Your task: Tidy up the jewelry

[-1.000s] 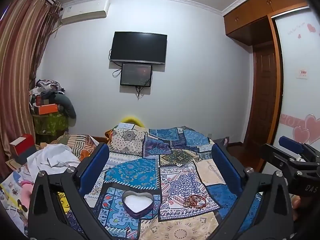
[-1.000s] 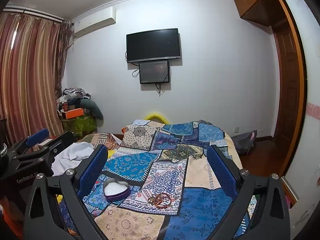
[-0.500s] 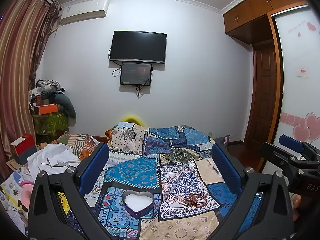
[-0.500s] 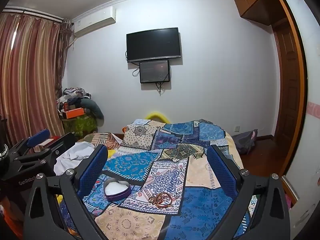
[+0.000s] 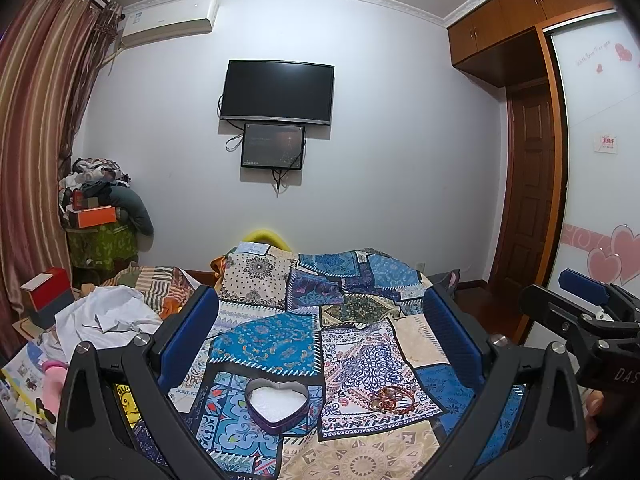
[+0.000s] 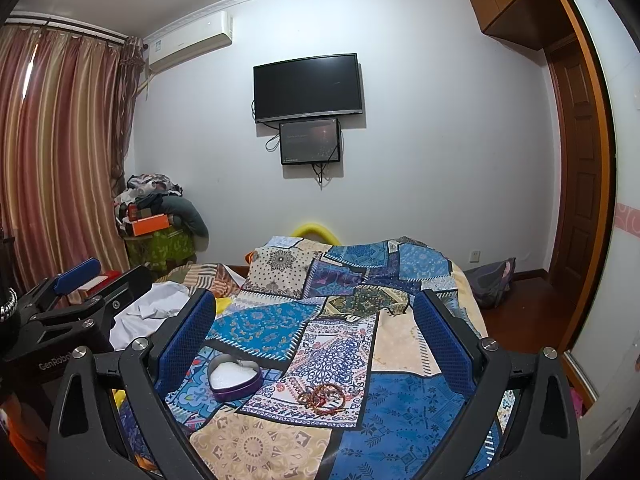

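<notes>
Both grippers up over the bed w/ fingers spread wide, left gripper & right gripper gripping nothing, heart tin low-center, bracelets just right of it on quilt.

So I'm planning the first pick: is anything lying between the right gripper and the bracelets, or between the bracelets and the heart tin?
Nothing visible. The right gripper hangs above the quilt, jaws wide open, with the bracelets lying loose below. Only bare patchwork separates them from the open heart tin to their left.
</notes>
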`<state>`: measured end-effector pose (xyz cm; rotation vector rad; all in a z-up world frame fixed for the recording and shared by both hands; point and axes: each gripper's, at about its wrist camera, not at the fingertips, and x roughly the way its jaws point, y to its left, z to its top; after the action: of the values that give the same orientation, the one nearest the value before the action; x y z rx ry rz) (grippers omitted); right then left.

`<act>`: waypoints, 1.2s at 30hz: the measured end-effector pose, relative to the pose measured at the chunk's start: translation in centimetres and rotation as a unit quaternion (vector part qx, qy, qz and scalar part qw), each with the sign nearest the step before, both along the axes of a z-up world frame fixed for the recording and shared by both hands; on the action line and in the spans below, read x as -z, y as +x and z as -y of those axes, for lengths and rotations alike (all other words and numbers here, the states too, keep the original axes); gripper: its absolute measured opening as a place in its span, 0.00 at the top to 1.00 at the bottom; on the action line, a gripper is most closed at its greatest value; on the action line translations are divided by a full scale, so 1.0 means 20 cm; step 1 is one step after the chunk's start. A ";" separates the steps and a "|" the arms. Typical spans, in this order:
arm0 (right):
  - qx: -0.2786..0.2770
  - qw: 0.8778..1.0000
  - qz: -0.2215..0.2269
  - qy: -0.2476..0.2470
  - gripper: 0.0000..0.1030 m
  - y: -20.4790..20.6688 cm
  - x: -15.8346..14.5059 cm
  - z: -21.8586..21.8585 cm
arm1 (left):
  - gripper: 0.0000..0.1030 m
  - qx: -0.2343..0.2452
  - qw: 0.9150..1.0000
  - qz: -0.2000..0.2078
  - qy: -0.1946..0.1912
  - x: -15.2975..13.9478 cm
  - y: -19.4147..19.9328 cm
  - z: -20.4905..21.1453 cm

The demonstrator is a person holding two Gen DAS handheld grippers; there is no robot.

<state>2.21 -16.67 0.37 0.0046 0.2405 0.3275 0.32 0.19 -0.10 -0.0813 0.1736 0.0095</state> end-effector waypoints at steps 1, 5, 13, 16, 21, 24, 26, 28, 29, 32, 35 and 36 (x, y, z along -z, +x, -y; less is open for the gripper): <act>0.000 1.000 0.000 0.000 0.05 0.00 0.00 0.00 | 0.00 0.000 1.000 0.000 0.000 0.00 0.00 0.00; 0.000 1.000 -0.001 0.000 0.05 0.00 0.01 -0.01 | 0.00 0.000 1.000 -0.001 0.000 0.00 0.00 0.00; 0.000 1.000 -0.002 0.000 0.05 0.00 0.01 -0.01 | 0.00 -0.001 1.000 -0.002 0.000 0.01 0.00 -0.02; 0.000 1.000 -0.002 -0.001 0.05 0.00 0.01 -0.01 | 0.00 -0.001 1.000 -0.002 -0.001 0.01 -0.01 -0.02; -0.001 1.000 -0.003 -0.001 0.05 0.01 0.02 -0.01 | 0.00 -0.001 1.000 -0.003 -0.001 0.02 -0.01 -0.02; 0.000 1.000 -0.003 -0.001 0.05 0.01 0.02 -0.01 | 0.00 0.000 1.000 -0.005 -0.002 0.02 0.00 -0.03; -0.001 1.000 -0.003 -0.001 0.05 0.01 0.03 -0.01 | 0.00 0.000 1.000 -0.007 -0.002 0.02 -0.01 -0.03; 0.000 1.000 -0.003 -0.001 0.05 0.01 0.03 -0.01 | 0.00 -0.001 1.000 -0.008 -0.002 0.02 0.00 -0.03; -0.001 1.000 -0.004 -0.001 0.05 0.02 0.02 -0.01 | 0.00 -0.001 1.000 -0.008 -0.002 0.02 0.00 -0.03; -0.001 1.000 -0.004 -0.002 0.05 0.02 0.03 -0.01 | 0.00 -0.001 1.000 -0.008 -0.002 0.02 0.00 -0.03; -0.001 1.000 -0.004 -0.002 0.05 0.01 0.04 -0.02 | 0.00 -0.001 1.000 -0.009 -0.002 0.02 0.00 -0.03; -0.001 1.000 -0.004 -0.002 0.05 0.00 0.05 -0.02 | 0.00 -0.001 1.000 -0.009 -0.003 0.02 0.00 -0.03</act>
<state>2.30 -16.22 -0.55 0.0016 0.2497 0.3290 0.42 0.73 -0.55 -0.0865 0.1922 0.0111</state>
